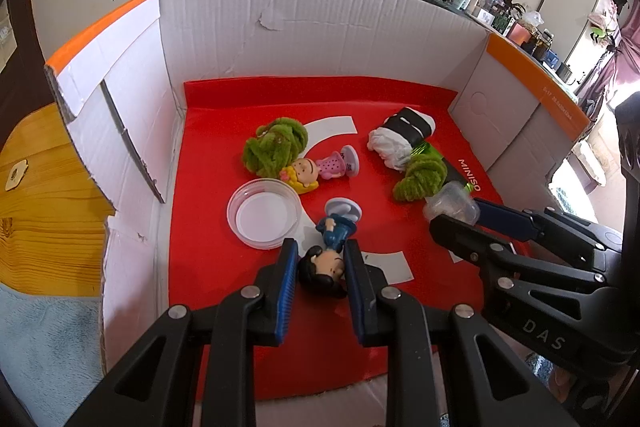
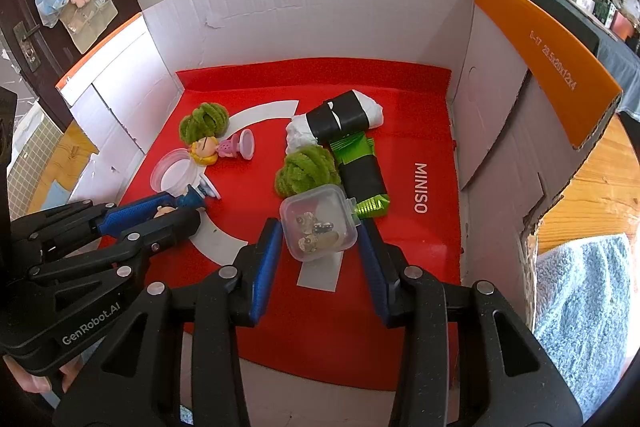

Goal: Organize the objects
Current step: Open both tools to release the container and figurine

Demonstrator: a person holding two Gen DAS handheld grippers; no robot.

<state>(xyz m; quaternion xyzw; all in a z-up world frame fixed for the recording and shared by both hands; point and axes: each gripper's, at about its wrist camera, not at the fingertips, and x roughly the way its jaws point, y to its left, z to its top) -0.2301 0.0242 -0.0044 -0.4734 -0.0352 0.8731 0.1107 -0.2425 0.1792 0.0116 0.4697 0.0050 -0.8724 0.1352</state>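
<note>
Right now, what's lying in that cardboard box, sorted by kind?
Toy figurines: 2, dark-haired, blonde
Green fuzzy bundles: 2
Clear containers: 2, round dish, small lidded box
Black-wrapped rolls: 2
Total: 8

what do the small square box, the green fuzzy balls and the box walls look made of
Small square box: clear, slightly frosted plastic, probably; its contents show through the lid.
Green fuzzy balls: soft chenille or yarn-like fibre, matte, looped in thick fuzzy strands.
Box walls: white corrugated cardboard; ribbing shows, and the torn edges are ragged.
</note>
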